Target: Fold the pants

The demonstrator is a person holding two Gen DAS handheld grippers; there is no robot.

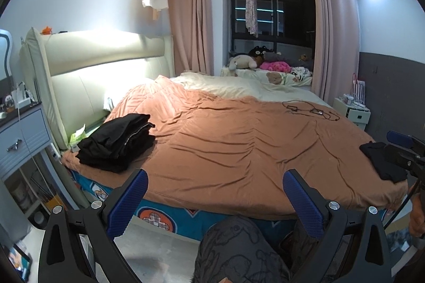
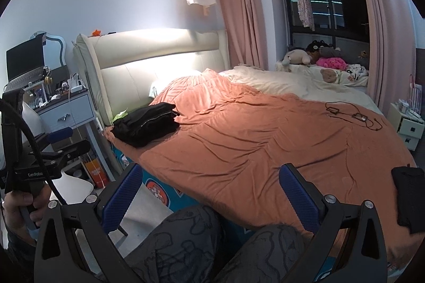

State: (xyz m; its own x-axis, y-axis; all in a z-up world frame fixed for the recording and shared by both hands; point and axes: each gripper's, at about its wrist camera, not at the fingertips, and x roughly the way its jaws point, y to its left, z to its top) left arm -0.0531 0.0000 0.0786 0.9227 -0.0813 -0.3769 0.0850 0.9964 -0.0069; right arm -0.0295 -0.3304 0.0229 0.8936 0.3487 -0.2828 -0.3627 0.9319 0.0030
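A stack of folded black pants (image 1: pixel 117 142) lies on the orange blanket (image 1: pixel 239 139) near the headboard at the bed's left corner; it also shows in the right wrist view (image 2: pixel 146 125). Another black garment (image 1: pixel 382 160) lies at the bed's right front edge, also at the far right of the right wrist view (image 2: pixel 409 198). My left gripper (image 1: pixel 215 200) is open and empty, held above the bed's near edge over my knees. My right gripper (image 2: pixel 208 196) is open and empty in the same way. Both are apart from the clothes.
A black cable with small boxes (image 1: pixel 310 110) lies on the blanket at the far right. A blue nightstand (image 1: pixel 24 134) stands left of the bed, a white one (image 1: pixel 353 113) at the right. Stuffed toys (image 1: pixel 255 61) sit by the window. My knees (image 2: pixel 186 243) are below the grippers.
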